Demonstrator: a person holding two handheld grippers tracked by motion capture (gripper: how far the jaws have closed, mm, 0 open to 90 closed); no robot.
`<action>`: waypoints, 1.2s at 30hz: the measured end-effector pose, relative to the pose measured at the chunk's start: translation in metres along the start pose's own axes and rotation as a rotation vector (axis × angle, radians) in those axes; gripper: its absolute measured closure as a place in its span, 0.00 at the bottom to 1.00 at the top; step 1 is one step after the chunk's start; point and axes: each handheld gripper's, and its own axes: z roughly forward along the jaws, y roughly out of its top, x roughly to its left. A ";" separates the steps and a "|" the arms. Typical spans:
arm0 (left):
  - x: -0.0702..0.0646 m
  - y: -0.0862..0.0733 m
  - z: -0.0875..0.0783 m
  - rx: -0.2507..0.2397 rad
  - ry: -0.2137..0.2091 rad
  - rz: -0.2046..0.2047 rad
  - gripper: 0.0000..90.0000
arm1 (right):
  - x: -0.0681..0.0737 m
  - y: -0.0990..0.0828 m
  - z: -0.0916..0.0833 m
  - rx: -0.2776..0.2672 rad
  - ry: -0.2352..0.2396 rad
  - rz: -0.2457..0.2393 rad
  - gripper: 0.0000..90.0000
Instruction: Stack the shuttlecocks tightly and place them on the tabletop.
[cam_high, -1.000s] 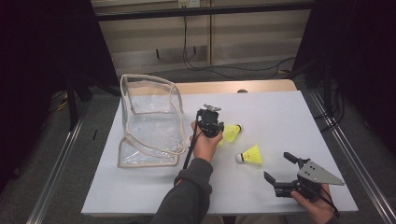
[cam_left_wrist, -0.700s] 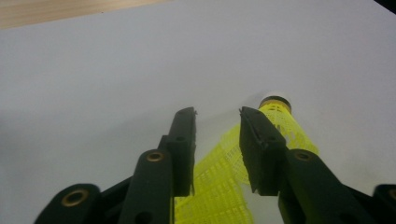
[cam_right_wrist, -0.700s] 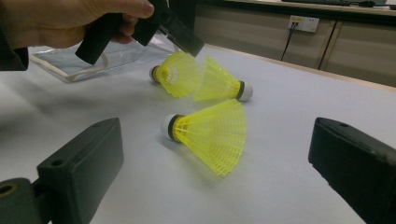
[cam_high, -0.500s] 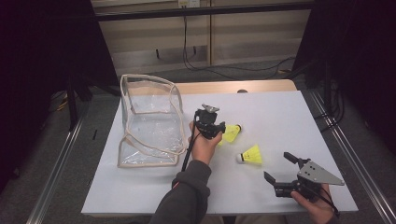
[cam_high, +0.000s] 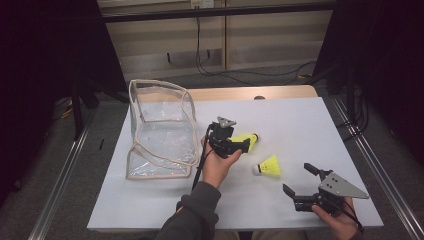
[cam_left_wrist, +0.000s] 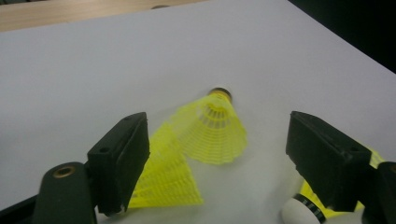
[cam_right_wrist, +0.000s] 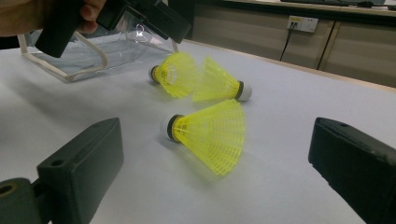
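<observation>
High view: left gripper (cam_high: 239, 146), jaws just opened with nothing clamped, hovers over a shuttlecock pair (cam_high: 248, 141) mid-table beside the clear bag (cam_high: 159, 131); right gripper (cam_high: 299, 188) rests apart near the front right corner.

Left gripper view: a release appears finished; next, likely the lone shuttlecock (cam_left_wrist: 303, 207).

Right gripper view: white table (cam_right_wrist: 289, 140), socket (cam_right_wrist: 302, 23) on the wall.

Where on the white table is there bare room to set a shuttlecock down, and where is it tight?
Free: the far right of the table, and the near left strip below the clear bag. Crowded: the middle, where the left gripper hangs over the yellow shuttlecocks.
</observation>
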 end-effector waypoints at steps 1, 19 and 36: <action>-0.001 -0.002 -0.001 0.004 -0.007 0.006 0.23 | 0.000 0.000 0.000 0.001 -0.001 0.000 0.03; -0.019 -0.036 -0.018 0.020 -0.193 0.064 0.10 | -0.002 0.000 -0.002 0.005 -0.014 0.004 0.03; -0.013 -0.061 -0.032 0.012 -0.266 0.095 0.07 | -0.003 0.000 -0.002 0.007 -0.016 0.007 0.03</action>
